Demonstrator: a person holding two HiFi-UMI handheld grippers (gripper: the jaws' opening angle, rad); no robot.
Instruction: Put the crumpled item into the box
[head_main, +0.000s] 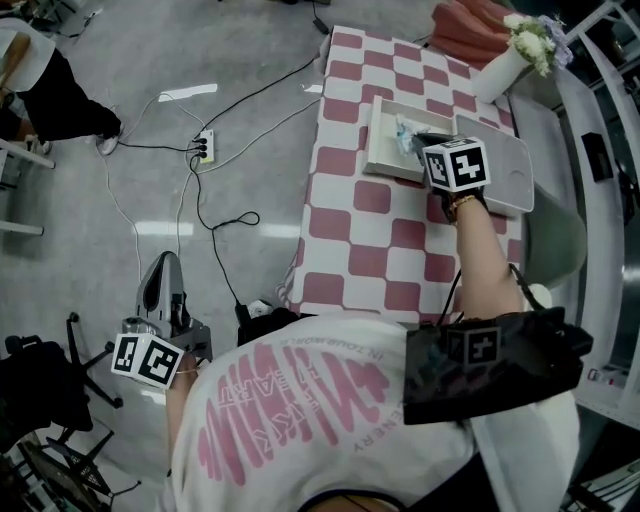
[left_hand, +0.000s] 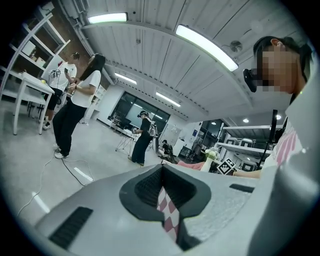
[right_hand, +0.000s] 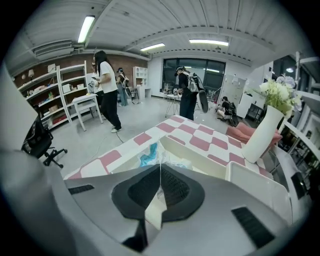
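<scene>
Right tongs (right_hand: 160, 167) pinched on crumpled item (right_hand: 149, 153) inside box (right_hand: 192, 154); left tongs (left_hand: 163, 172) closed, empty; advice: part wide, withdraw straight up.

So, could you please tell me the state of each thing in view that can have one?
Cream rectangular box: open, lid off.
Crumpled clear-and-blue plastic item: inside the box.
White rectangular lid: off, flat beside the box.
Right tongs: shut, tips at the plastic item.
Left tongs: shut, empty.
</scene>
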